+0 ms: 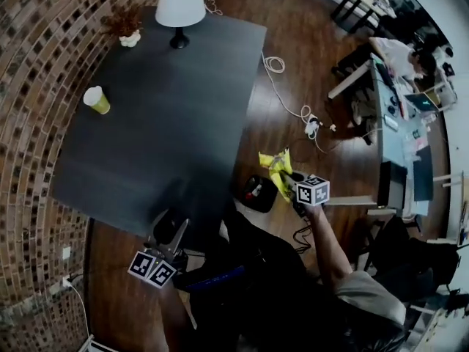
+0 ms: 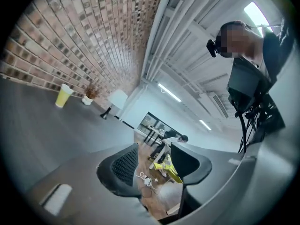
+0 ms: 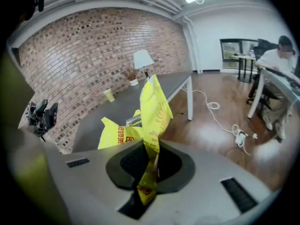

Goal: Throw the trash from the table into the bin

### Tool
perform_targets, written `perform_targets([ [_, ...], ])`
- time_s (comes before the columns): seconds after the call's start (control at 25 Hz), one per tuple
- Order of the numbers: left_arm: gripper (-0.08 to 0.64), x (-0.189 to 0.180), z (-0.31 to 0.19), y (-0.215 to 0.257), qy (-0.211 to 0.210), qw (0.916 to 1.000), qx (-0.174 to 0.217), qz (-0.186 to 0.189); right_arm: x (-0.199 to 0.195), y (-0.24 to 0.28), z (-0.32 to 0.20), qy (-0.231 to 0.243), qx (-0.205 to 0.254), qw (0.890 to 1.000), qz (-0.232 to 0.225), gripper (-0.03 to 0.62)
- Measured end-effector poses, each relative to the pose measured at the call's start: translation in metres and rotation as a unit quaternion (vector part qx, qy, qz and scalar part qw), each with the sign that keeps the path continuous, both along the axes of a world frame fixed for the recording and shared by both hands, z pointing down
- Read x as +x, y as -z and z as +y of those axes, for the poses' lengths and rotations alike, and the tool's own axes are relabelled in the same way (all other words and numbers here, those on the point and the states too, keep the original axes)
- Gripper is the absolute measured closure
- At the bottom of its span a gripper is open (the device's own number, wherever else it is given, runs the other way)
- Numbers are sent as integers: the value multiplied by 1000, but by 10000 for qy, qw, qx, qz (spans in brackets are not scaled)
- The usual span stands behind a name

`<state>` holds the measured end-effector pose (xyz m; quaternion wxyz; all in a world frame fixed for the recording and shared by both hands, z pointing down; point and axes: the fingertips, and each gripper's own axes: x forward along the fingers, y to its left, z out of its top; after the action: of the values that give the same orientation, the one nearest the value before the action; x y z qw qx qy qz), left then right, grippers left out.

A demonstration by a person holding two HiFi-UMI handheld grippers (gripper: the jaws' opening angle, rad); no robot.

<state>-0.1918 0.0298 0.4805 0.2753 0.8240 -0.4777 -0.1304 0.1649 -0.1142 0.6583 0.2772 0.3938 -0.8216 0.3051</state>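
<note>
A crumpled yellow snack wrapper (image 1: 277, 163) hangs off the table's right side, over the wooden floor, and my right gripper (image 1: 288, 177) is shut on it. In the right gripper view the wrapper (image 3: 153, 108) stands up from between the closed jaws. Just left of and below it, a small black bin (image 1: 261, 194) stands on the floor beside the table (image 1: 168, 123). A yellow-green paper cup (image 1: 97, 100) stands near the table's left edge. My left gripper (image 1: 174, 232) is at the table's near edge, open, with nothing between its fingers (image 2: 123, 165).
A white-shaded lamp (image 1: 180, 6) and a small potted plant (image 1: 125, 28) stand at the table's far end. A white cable and power strip (image 1: 311, 123) lie on the floor to the right. Beyond them are a desk (image 1: 399, 134) and a seated person (image 1: 399, 56).
</note>
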Motion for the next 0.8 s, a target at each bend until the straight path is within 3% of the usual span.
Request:
perform_targets([
  [0.2, 333, 45, 4, 21, -323, 9994, 116, -104, 77, -20, 52, -766, -322, 9965, -42, 569],
  [0.32, 333, 73, 3, 25, -449, 9987, 99, -204, 95, -35, 59, -792, -407, 9960, -77, 569],
  [0.6, 333, 131, 1, 14, -179, 9977, -240, -612, 136, -71, 74, 339, -525, 9952, 755, 569],
  [0.8, 333, 165, 0, 15, 101, 9954, -387, -868, 146, -109, 75, 989, -788, 9877, 916, 569],
])
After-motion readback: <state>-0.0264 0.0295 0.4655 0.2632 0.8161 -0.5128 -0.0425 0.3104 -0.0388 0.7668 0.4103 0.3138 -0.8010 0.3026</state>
